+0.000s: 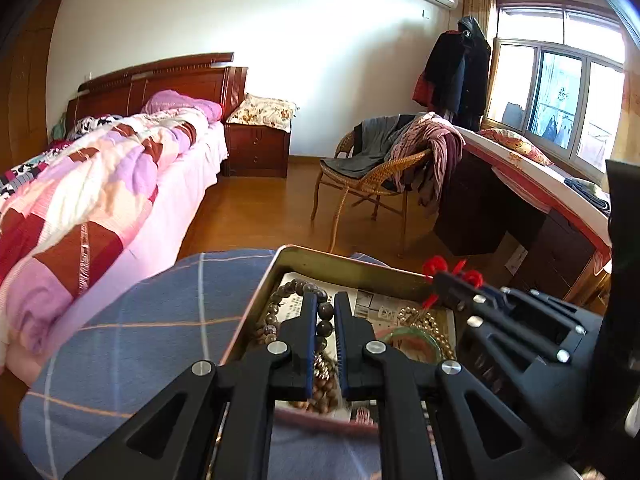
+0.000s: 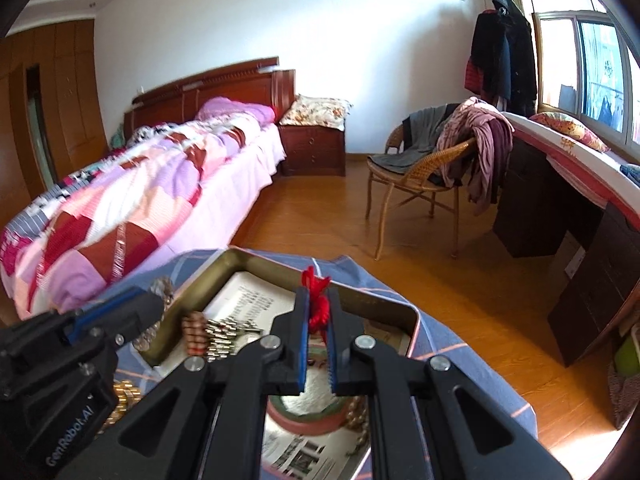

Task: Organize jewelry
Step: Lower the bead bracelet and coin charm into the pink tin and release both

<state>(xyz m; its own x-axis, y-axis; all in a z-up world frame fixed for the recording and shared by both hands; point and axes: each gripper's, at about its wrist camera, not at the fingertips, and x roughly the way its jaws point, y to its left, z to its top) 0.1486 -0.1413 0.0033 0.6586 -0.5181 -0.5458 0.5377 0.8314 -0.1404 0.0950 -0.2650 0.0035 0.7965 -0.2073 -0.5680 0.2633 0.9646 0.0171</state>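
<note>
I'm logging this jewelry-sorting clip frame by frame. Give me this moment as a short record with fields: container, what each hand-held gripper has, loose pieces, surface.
container: open metal tin, lined with newspaper
left hand-held gripper: shut on dark bead bracelet, over the tin
right hand-held gripper: shut on red knotted cord, over the tin
loose pieces in tin: gold bead string, green bangle, brown wooden beads
surface: blue checked cloth, beside a bed

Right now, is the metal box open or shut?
Open. The metal box has no lid on; the bead bracelets and newspaper lining inside show from above.
</note>
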